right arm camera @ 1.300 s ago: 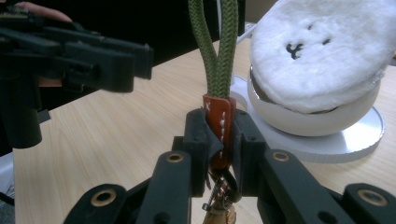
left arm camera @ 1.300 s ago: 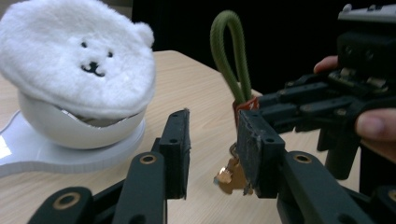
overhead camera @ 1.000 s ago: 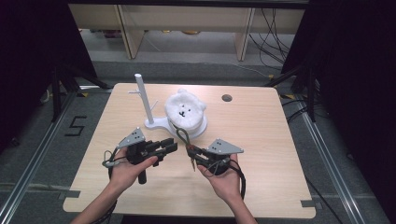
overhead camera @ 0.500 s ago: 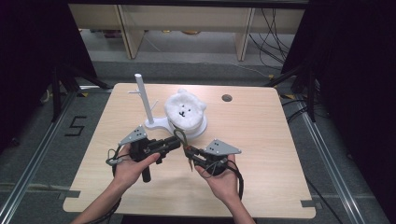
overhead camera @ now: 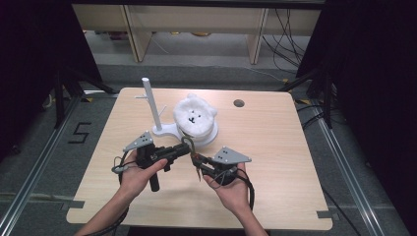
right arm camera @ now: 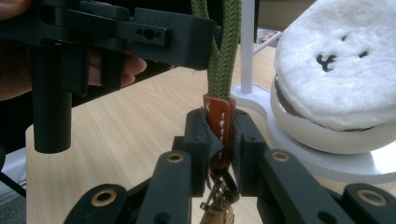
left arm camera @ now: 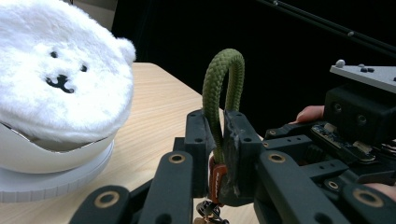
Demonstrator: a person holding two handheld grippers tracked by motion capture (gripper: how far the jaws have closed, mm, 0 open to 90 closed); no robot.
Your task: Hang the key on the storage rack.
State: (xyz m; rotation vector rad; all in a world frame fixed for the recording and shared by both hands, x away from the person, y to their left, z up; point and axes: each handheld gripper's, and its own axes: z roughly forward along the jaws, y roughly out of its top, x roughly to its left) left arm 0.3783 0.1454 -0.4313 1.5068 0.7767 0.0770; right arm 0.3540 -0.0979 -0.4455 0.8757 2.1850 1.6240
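Near bench (overhead camera: 275, 147) front-centre, both hand-held grippers pinch one green rope keychain (left arm camera: 223, 93): left (overhead camera: 183, 149) on loop, right (overhead camera: 196, 160) on leather tab; opposing pulls could yank it free.

On the desk (overhead camera: 275, 147), the plush bear (overhead camera: 195, 115) sits right of the stand (overhead camera: 153, 110), both behind the two tools.

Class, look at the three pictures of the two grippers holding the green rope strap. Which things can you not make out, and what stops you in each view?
- What hangs below the brown leather tab: right gripper view, metal clasp cut off by the bottom edge.
- Middle of the green rope strap: left gripper view, hidden between the jaws.
- The strap in the high view: too small between left gripper and right gripper.
- Underside of the white plush bear: hidden inside its white bowl.
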